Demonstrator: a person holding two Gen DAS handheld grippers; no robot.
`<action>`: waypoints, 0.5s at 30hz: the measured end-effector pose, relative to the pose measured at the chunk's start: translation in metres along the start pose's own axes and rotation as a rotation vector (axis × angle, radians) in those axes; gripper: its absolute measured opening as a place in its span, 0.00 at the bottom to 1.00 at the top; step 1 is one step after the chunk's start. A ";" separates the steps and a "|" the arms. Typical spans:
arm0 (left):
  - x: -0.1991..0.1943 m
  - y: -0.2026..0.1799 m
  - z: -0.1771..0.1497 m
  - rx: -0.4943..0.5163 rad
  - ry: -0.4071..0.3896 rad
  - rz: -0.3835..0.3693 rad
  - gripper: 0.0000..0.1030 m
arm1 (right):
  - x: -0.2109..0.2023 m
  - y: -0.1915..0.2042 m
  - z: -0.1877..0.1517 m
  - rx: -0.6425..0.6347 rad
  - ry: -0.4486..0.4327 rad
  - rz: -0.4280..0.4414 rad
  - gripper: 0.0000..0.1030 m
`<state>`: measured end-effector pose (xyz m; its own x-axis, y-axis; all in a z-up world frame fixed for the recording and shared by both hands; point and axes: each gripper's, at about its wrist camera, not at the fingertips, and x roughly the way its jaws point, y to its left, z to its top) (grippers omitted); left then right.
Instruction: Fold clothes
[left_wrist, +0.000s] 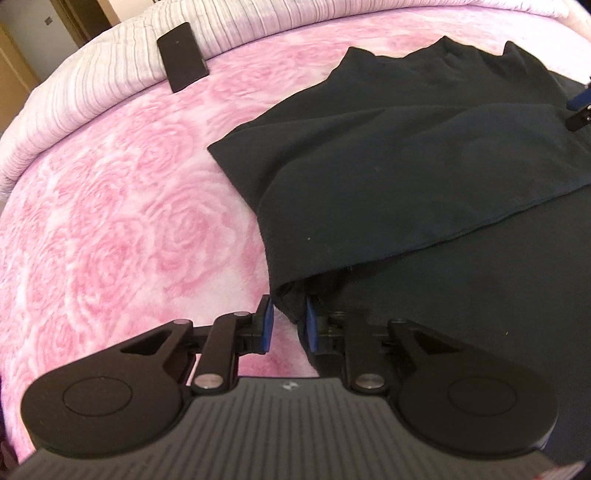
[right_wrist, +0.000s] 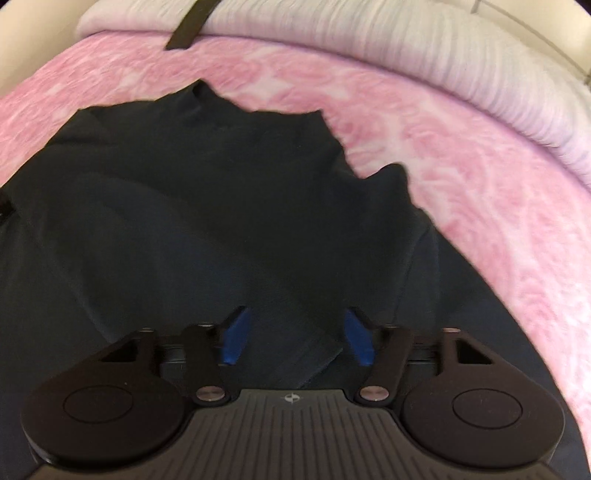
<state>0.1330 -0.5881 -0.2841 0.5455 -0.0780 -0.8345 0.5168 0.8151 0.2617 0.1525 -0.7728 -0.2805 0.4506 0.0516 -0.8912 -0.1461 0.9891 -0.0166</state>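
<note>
I am folding a black shirt (left_wrist: 424, 155) that lies spread on a bed covered by a pink rose-patterned blanket (left_wrist: 110, 221). The shirt is my landmark: its collar points away from me, toward the head of the bed, and one side panel is already laid over the body, its hem running slantwise across the cloth.

My left tool (left_wrist: 290, 323) sits at the shirt's near left corner. Its two blue pads (left_wrist: 266, 321) stand a narrow gap apart with a bunched fold of black cloth between them; the cloth touches the right pad, but I cannot tell whether the tool is truly pinching it. I judge it is there to carry that corner over for the next fold.

My right tool (right_wrist: 295, 338) hangs over the near middle of the shirt, its pads well apart and gripping nothing. A folded corner of cloth lies just below the gap. This view is blurred.

Beyond the shirt's collar, a pale ribbed pillow or bolster (left_wrist: 110, 74) runs along the head of the bed. A flat dark rectangular object (left_wrist: 181, 55), perhaps a phone, leans against it, left of the collar and well apart from the shirt. Nothing lies on the shirt or close beside it to block a fold.
</note>
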 end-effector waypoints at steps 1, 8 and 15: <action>-0.001 0.000 0.000 -0.006 0.004 0.006 0.16 | 0.001 -0.002 -0.001 0.003 0.006 0.015 0.25; -0.005 -0.013 -0.004 0.070 0.004 0.069 0.11 | -0.030 -0.008 -0.007 0.073 0.000 -0.008 0.00; -0.005 -0.018 -0.007 0.102 -0.004 0.066 0.09 | -0.034 -0.009 -0.027 0.101 0.043 -0.072 0.00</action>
<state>0.1167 -0.5986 -0.2879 0.5829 -0.0288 -0.8120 0.5442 0.7559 0.3638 0.1150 -0.7867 -0.2624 0.4180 -0.0234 -0.9082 -0.0241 0.9990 -0.0369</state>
